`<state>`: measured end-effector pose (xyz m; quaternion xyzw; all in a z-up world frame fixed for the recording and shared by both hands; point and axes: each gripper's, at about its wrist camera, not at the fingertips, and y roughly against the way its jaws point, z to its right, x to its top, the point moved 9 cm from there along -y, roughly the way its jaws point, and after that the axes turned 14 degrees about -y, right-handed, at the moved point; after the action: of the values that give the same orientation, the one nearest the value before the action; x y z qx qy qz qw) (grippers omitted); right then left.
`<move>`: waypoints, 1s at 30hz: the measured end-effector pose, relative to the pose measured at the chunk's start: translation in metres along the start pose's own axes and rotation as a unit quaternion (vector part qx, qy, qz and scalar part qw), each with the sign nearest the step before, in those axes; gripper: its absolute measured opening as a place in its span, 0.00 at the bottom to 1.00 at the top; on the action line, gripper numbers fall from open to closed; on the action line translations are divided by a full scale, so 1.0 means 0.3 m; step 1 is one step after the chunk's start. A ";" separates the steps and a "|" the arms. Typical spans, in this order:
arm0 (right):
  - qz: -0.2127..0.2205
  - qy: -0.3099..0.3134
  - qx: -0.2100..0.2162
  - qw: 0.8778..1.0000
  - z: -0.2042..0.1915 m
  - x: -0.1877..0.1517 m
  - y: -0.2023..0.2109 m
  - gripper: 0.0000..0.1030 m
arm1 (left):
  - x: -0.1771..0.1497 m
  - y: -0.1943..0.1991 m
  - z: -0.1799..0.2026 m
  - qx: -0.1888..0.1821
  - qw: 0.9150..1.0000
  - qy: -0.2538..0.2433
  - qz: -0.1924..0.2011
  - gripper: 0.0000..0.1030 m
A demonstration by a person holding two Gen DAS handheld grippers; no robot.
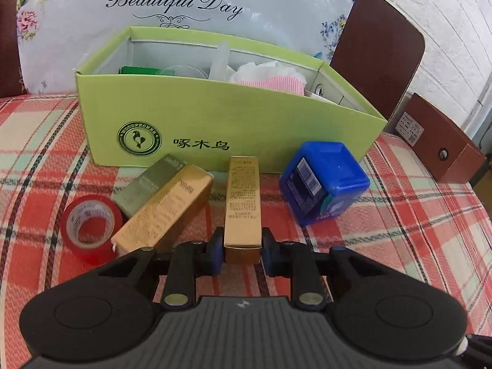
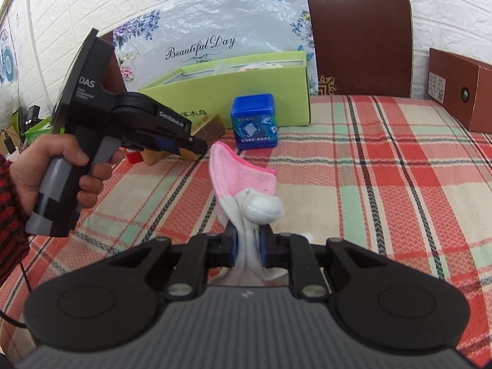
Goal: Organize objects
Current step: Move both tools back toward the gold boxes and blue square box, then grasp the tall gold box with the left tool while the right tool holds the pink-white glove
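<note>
Left tongs (image 1: 243, 253): clamped on near end of gold carton (image 1: 243, 203), printed, lying lengthwise just before green box (image 1: 215, 129).
Right tongs (image 2: 248, 247): pinched on pink-and-white sock (image 2: 243, 181), well before green box (image 2: 233, 92).

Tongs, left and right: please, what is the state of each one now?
Left tongs: closed on the gold box.
Right tongs: closed on the pink and white sock.

Three gold cartons (image 1: 241, 206) before the green box (image 1: 215, 129), one red tape roll (image 1: 87, 230) at their left, one blue cube container (image 1: 323, 181) right, one pink-white sock (image 2: 246, 184), two grippers
</note>
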<state>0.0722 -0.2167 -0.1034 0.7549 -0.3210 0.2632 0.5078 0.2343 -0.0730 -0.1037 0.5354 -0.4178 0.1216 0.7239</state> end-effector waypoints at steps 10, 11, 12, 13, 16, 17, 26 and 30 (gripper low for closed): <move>0.010 0.013 -0.002 1.000 -0.016 0.002 -0.002 0.54 | -0.149 0.176 0.036 -0.002 1.000 0.006 -0.011 0.52; 0.008 0.015 -0.003 1.000 -0.017 0.001 -0.006 0.54 | -0.142 0.166 0.034 0.005 1.000 0.005 -0.010 0.60; 0.007 0.016 -0.005 1.000 -0.017 0.001 -0.008 0.55 | -0.134 0.156 0.030 0.013 1.000 0.003 -0.010 0.60; 0.007 0.017 -0.005 1.000 -0.017 0.001 -0.009 0.56 | -0.124 0.147 0.028 0.017 1.000 0.001 -0.012 0.60; 0.004 0.014 -0.006 1.000 -0.013 -0.005 -0.011 0.57 | -0.102 0.129 0.032 0.015 1.000 -0.003 -0.007 0.60; 0.001 0.013 -0.007 1.000 -0.014 -0.009 -0.014 0.57 | -0.102 0.125 0.034 0.017 1.000 -0.006 -0.009 0.60; -0.028 0.034 -0.009 0.999 -0.054 -0.049 -0.045 0.25 | -0.126 0.121 0.030 0.009 1.000 -0.007 -0.014 0.36; -0.032 0.015 0.023 0.999 -0.088 -0.040 -0.026 0.10 | -0.128 0.145 0.039 -0.004 1.000 -0.005 -0.014 0.24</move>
<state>0.0681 -0.1872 -0.1076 0.7723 -0.2835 0.2654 0.5028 0.1778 -0.0555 -0.1017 0.5388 -0.4143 0.1078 0.7256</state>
